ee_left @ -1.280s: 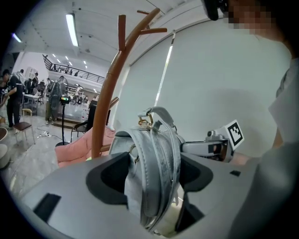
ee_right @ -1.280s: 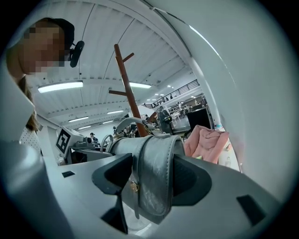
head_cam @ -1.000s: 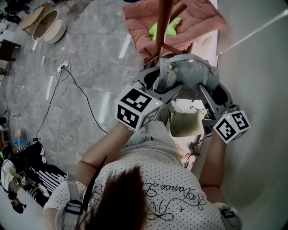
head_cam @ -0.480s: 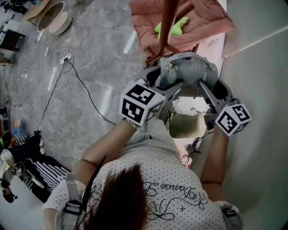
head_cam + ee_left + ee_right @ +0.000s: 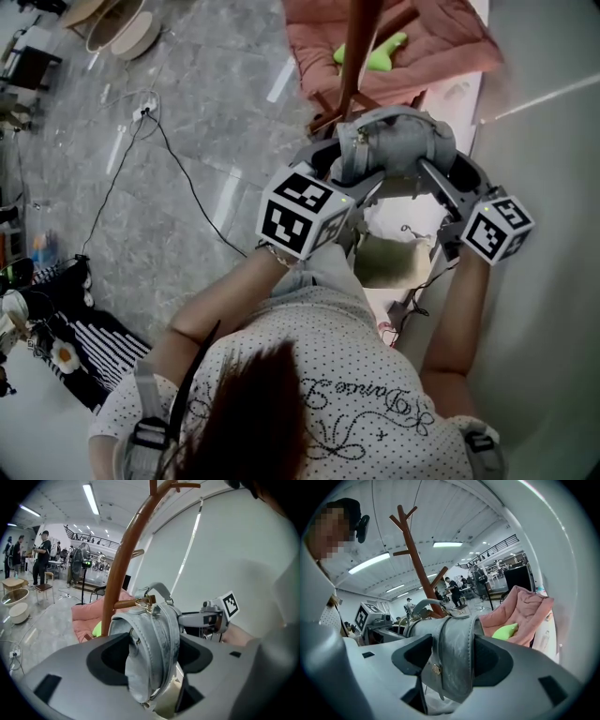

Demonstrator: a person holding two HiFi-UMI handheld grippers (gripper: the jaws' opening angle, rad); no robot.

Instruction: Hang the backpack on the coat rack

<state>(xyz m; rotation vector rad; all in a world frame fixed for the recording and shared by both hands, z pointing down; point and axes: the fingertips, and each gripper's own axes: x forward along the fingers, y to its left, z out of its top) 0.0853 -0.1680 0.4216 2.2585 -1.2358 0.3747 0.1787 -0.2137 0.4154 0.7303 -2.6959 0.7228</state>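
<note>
A grey backpack point(image 5: 398, 150) hangs between my two grippers, close against the brown wooden coat rack point(image 5: 361, 47). My left gripper point(image 5: 347, 169) is shut on the backpack's left side and my right gripper point(image 5: 448, 173) on its right side. In the left gripper view the backpack point(image 5: 152, 639) fills the gap between the jaws. There its gold ring point(image 5: 146, 601) and top loop sit at a short peg point(image 5: 125, 604) of the coat rack point(image 5: 124, 559). In the right gripper view a broad grey band of the backpack point(image 5: 457, 653) is clamped, with the coat rack point(image 5: 417, 559) behind it.
A pink cushioned seat point(image 5: 422, 42) with a green toy point(image 5: 375, 54) lies at the rack's foot. A white wall point(image 5: 553, 141) stands close on the right. A black cable point(image 5: 178, 178) crosses the grey floor. A beige bag point(image 5: 389, 258) sits below the grippers. People stand far off point(image 5: 44, 550).
Both grippers have sunk a little with the backpack beside the rack's pole. Their hold on the backpack looks the same.
</note>
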